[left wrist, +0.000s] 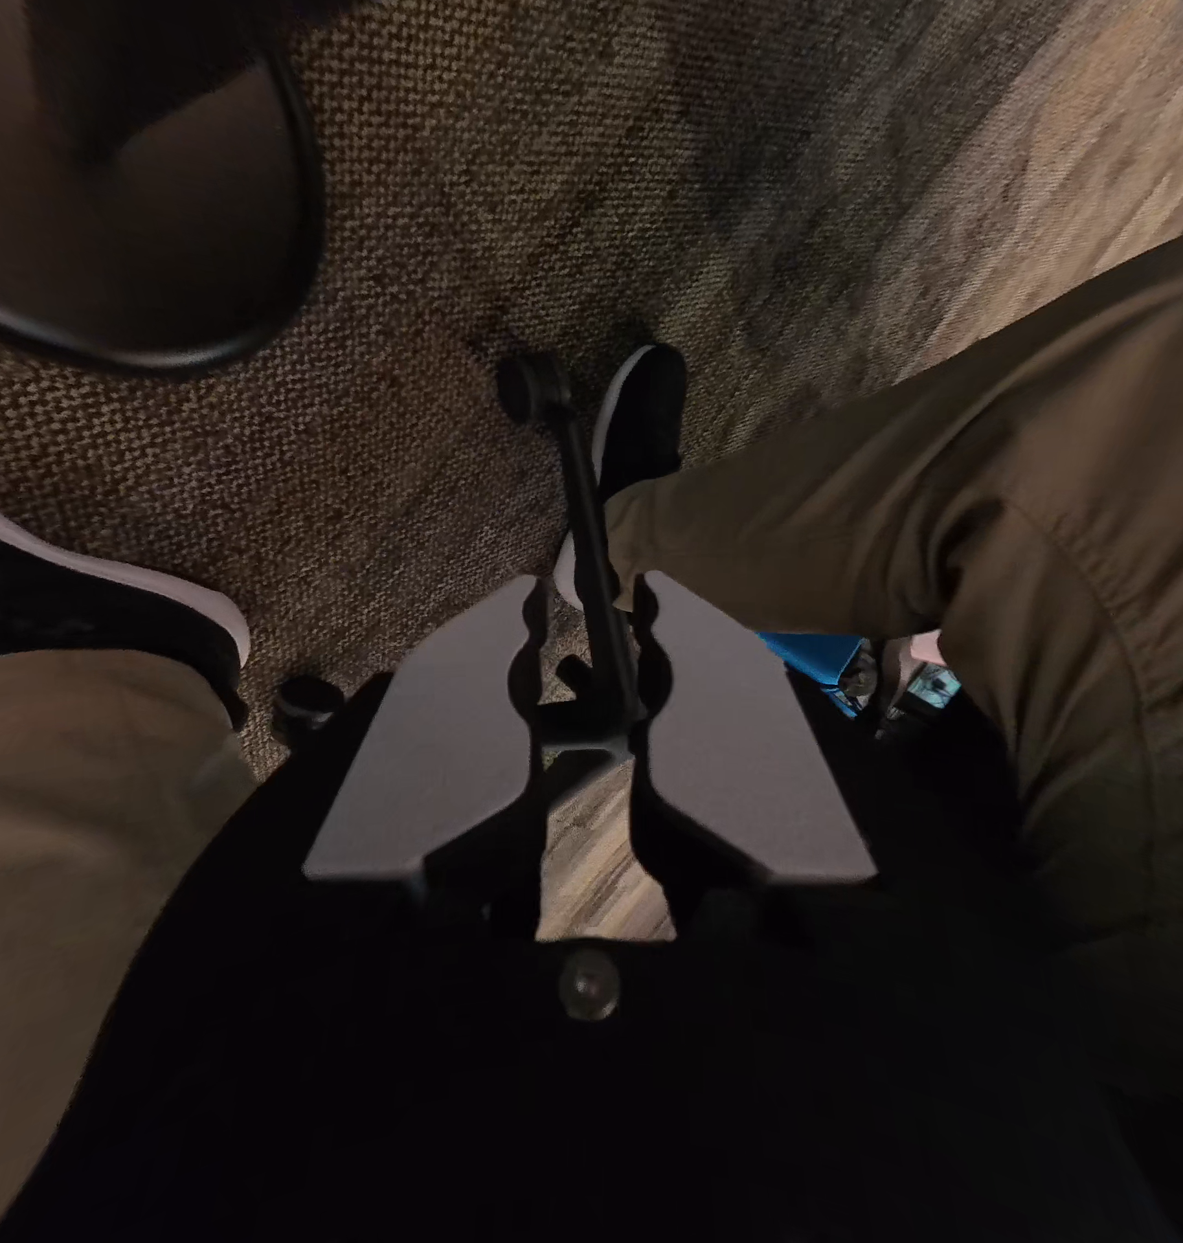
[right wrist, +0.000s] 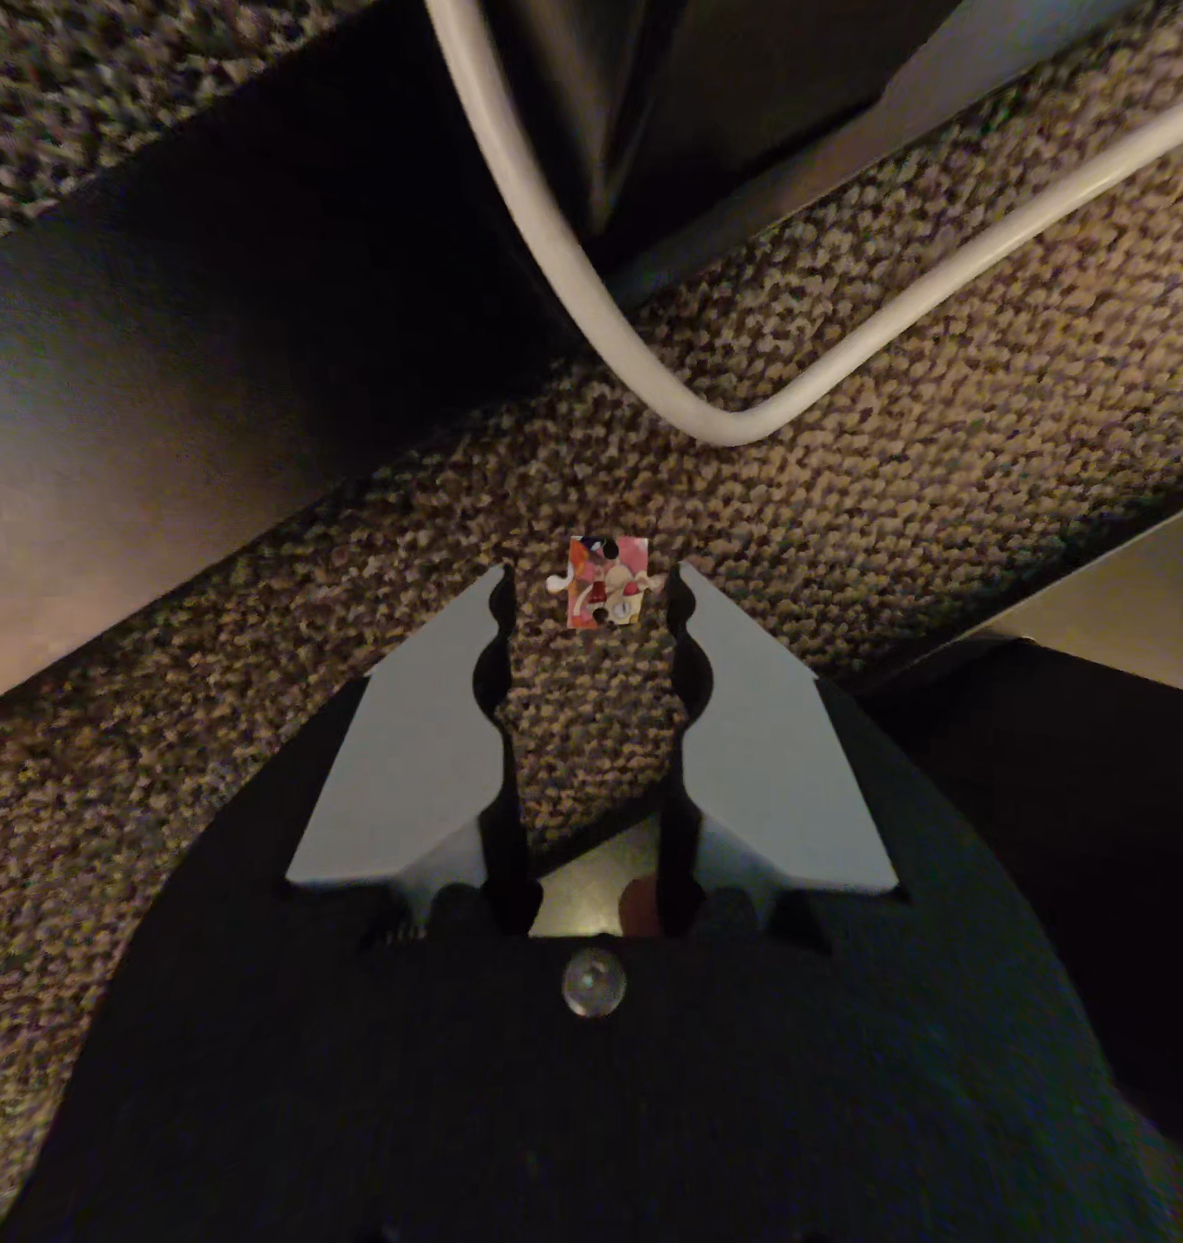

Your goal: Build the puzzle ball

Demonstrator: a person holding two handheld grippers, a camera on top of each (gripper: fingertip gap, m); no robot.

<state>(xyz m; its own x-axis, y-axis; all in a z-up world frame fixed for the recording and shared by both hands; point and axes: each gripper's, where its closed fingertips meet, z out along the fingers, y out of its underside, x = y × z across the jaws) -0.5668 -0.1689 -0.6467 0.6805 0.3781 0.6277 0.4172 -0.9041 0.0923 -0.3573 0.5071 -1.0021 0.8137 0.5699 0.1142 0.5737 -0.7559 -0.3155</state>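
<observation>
A small pink and red puzzle piece (right wrist: 605,582) lies flat on the brown carpet (right wrist: 844,538). My right gripper (right wrist: 592,572) is open and points down at it. The piece sits in the gap at the fingertips (right wrist: 494,585), touching neither one. My left gripper (left wrist: 592,588) is open by a narrow gap and holds nothing. It hangs above the carpet (left wrist: 440,269) by the person's legs. No puzzle ball or other pieces show in either view.
A white cable (right wrist: 709,430) loops on the carpet just beyond the piece, beside a dark beam (right wrist: 171,323). Under the left gripper are a black chair-base leg with caster (left wrist: 531,387), khaki trouser legs (left wrist: 911,504), black shoes (left wrist: 642,417) and a blue object (left wrist: 810,656). Across from one pair of fingers to the other is roughly 80 cm.
</observation>
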